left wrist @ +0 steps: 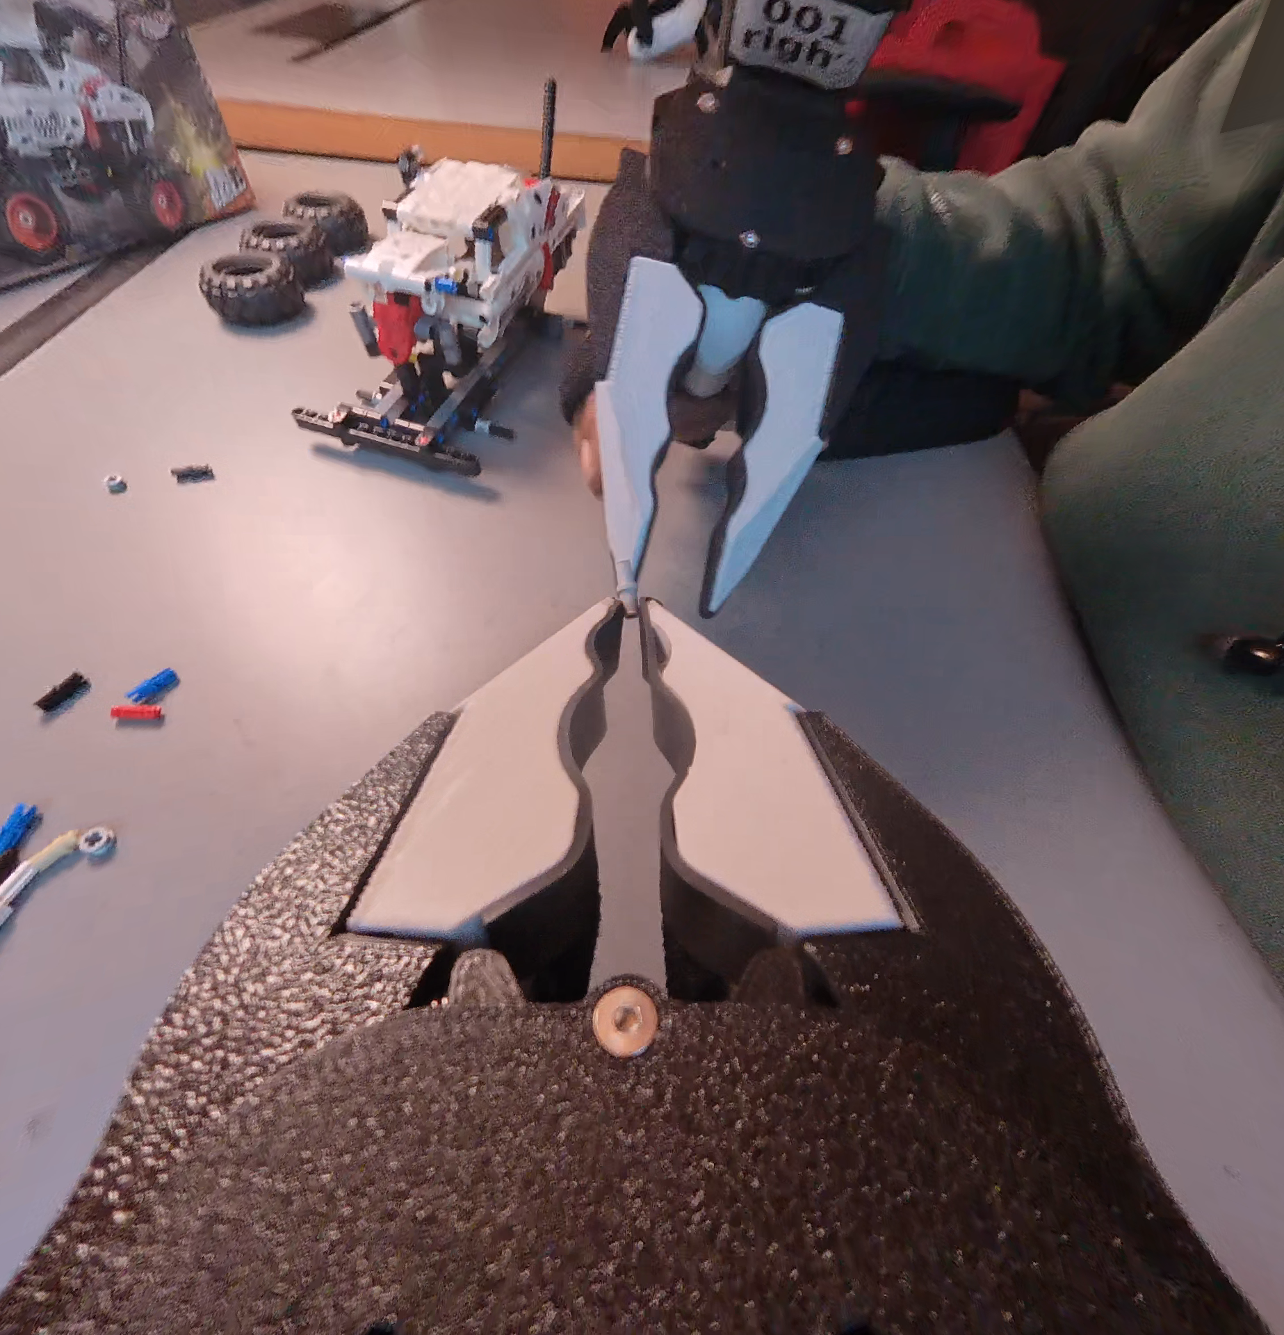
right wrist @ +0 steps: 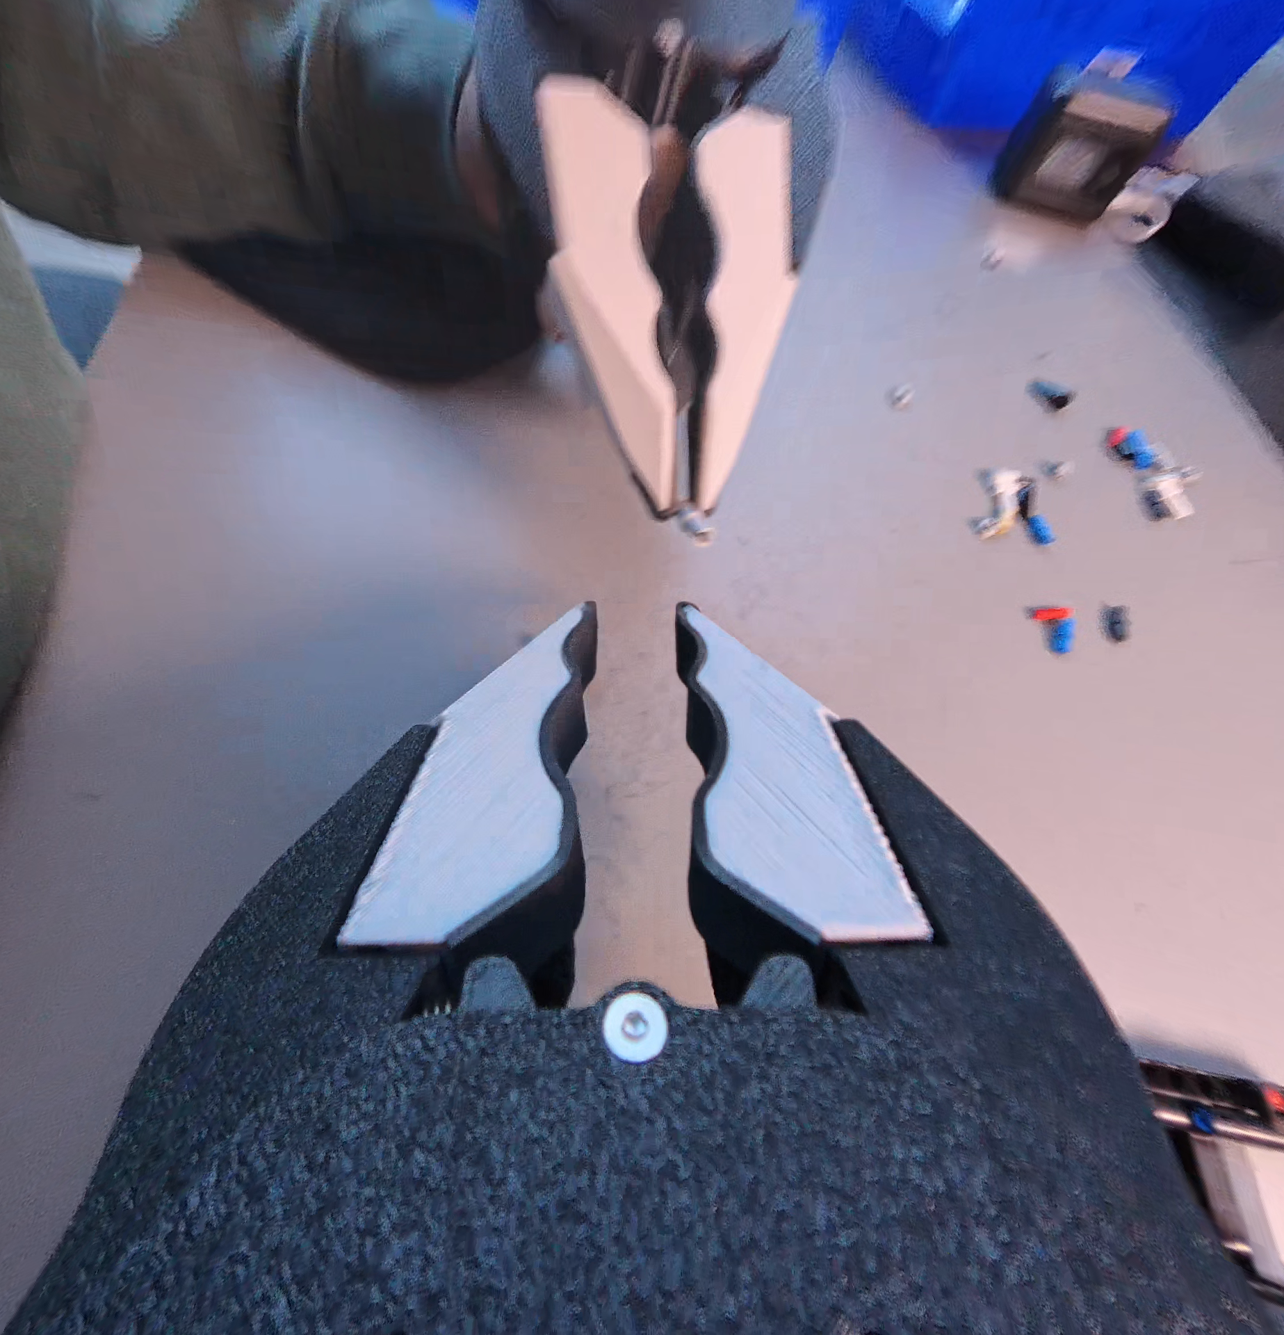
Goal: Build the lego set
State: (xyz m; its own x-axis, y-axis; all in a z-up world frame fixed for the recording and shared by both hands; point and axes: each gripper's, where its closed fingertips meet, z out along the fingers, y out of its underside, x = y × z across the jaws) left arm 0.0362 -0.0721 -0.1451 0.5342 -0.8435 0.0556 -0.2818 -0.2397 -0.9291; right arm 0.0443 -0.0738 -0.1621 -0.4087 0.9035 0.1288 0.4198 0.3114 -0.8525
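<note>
Two grippers are meeting tip to tip over the grey table (left wrist: 335, 578). Left gripper (left wrist: 630, 605) is pinching a small grey pin (left wrist: 626, 578) — mostly hidden between its fingertips. Right gripper (right wrist: 635, 614) is standing spread, empty. Truck model (left wrist: 451, 289) is sitting beyond, near three loose tyres (left wrist: 285, 253); a label on the right gripper's body is partly cut off.

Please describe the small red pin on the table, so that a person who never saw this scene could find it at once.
Start at the half-built white truck on the grey table. Come toward the camera and left to a trio of loose pins. The red pin lies nearest, below a blue pin and right of a black one; only it is red.
</note>
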